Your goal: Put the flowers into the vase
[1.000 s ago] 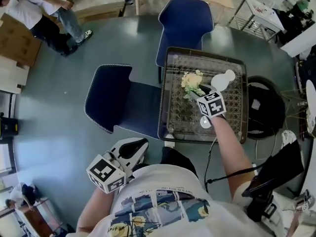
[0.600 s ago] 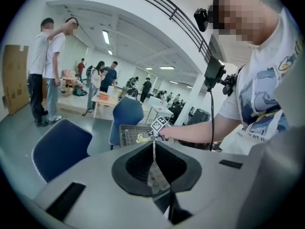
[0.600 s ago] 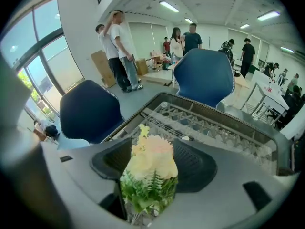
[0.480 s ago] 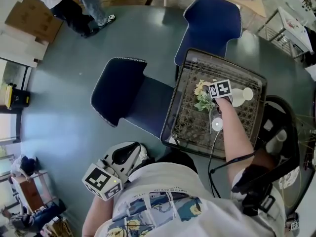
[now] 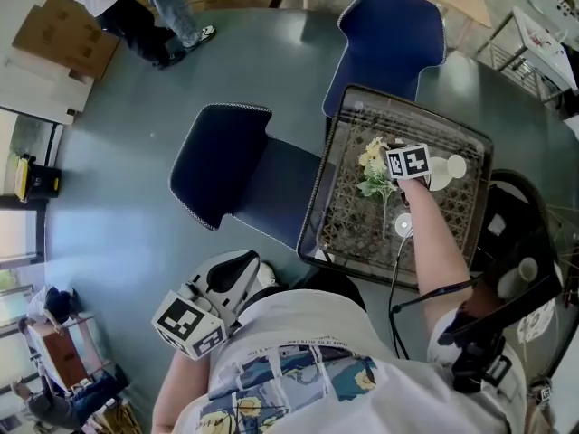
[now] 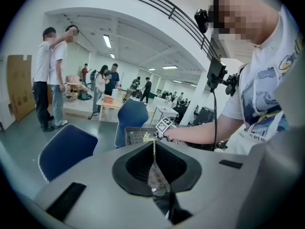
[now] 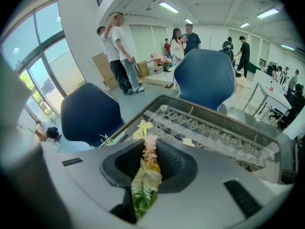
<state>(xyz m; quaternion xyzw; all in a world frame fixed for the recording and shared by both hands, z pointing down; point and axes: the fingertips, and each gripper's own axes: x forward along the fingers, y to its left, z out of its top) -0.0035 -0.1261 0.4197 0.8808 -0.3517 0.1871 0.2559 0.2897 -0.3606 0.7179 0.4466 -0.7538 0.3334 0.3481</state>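
So far nothing's in. The left gripper (image 6: 154,170), jaws together w/ nothing between, hangs near the person's lap. The flowers (image 5: 372,158) lie in the wire basket (image 5: 315,208). The right gripper (image 5: 387,175) is closing its jaws on them. The white vase (image 5: 448,167) sits just beside, no flowers in it. Lift & insert are left.

R gripper (image 5: 394,172) has dropped & slid across the tray (image 5: 477,148), from nearer the person to right by the flowers (image 5: 371,163), its cube now btwn them & the vase (image 5: 447,169). Jaws, wider a moment ago, are closing w/ blooms & fern btwn them
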